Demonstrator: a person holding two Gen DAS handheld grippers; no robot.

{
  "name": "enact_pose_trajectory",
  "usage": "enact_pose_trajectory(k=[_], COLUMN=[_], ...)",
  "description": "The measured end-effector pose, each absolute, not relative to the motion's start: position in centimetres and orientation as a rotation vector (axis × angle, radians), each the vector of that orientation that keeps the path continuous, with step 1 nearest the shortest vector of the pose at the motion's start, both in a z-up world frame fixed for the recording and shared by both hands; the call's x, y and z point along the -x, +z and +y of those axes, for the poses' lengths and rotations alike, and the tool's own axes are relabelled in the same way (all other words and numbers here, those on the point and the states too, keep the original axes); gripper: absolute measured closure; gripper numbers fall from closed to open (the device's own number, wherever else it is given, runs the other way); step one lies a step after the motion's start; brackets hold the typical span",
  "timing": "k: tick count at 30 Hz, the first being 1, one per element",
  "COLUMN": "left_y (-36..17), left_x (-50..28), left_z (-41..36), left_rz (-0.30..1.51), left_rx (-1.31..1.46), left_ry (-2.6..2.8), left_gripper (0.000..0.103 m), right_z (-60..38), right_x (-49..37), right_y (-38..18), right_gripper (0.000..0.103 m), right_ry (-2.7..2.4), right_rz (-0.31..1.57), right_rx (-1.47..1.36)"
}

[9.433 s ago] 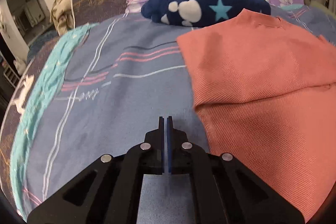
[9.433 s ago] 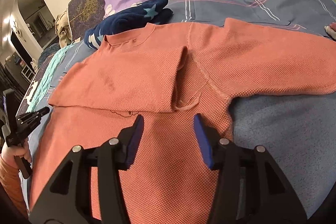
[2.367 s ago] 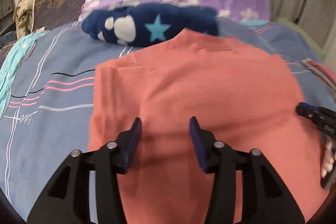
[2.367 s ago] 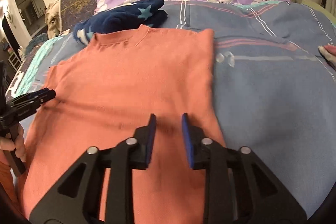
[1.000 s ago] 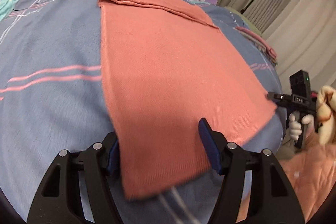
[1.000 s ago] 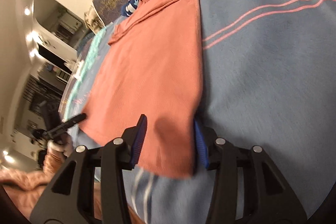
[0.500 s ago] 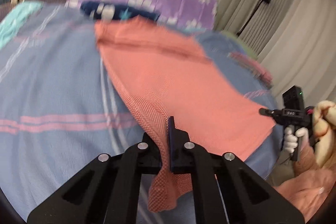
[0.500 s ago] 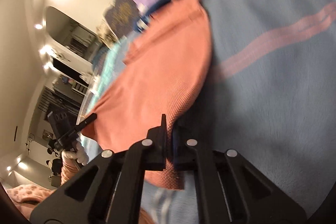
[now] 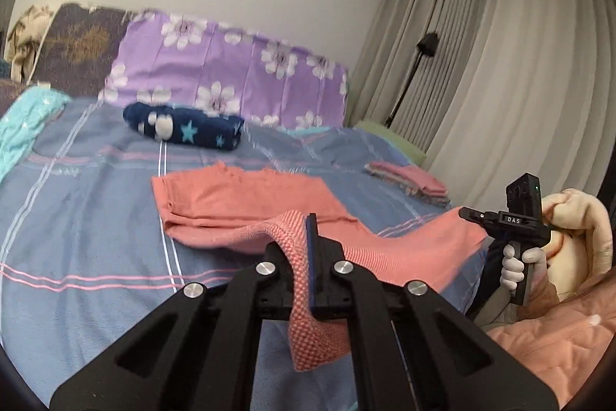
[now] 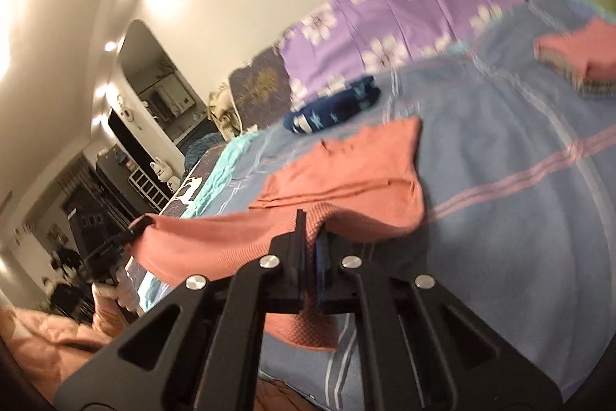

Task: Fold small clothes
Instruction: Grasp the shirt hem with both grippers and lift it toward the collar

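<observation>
A salmon knit shirt (image 9: 246,203) lies on the blue striped bed, sleeves folded in, neck end away from me. My left gripper (image 9: 306,230) is shut on its bottom hem at the left corner. My right gripper (image 10: 310,230) is shut on the hem's right corner; it also shows in the left wrist view (image 9: 467,212). Both hold the hem raised above the bed, and the shirt (image 10: 346,168) sags between the hem and the part lying flat. The left gripper shows in the right wrist view (image 10: 140,222).
A rolled navy star blanket (image 9: 184,128) lies beyond the shirt before the purple flowered pillow (image 9: 231,83). A folded pink stack (image 9: 408,180) sits at the bed's right edge. A teal cloth (image 9: 23,126) lies at the left. Curtains (image 9: 500,64) hang on the right.
Both grippers have lifted the hem higher off the bed and carried it toward the neck end. The shirt now bends upward in the middle.
</observation>
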State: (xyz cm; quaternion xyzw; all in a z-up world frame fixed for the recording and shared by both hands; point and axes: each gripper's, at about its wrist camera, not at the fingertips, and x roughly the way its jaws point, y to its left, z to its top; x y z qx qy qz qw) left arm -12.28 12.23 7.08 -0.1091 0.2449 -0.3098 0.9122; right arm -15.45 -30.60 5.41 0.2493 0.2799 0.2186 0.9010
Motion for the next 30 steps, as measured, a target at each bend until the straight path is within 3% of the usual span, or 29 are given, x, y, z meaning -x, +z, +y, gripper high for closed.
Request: enact_pose_trajectory(k=[17, 25, 30], left_y=[6.1, -4.0, -5.9], left_x=[-6.0, -15.2, -15.2], left_z=[10.7, 9.3, 10.0], left_rz=[0.603, 0.868, 0.896], left_rx=[0.188, 0.203, 0.234], left_ry=[-0.469, -0.35, -0.365], left_gripper=[0.101, 0.101, 0.098], right_z=[-29.6, -30.7, -31.3], right_x=[-4.0, -13.2, -12.8], right_y=[4.6, -6.0, -7.1], right_gripper=[0.095, 0.094, 0.089], right_ry=[0.35, 0.224, 0.258], right_rz=[0.595, 0.842, 0.854], right_rx=[-0.46, -0.546, -0.565])
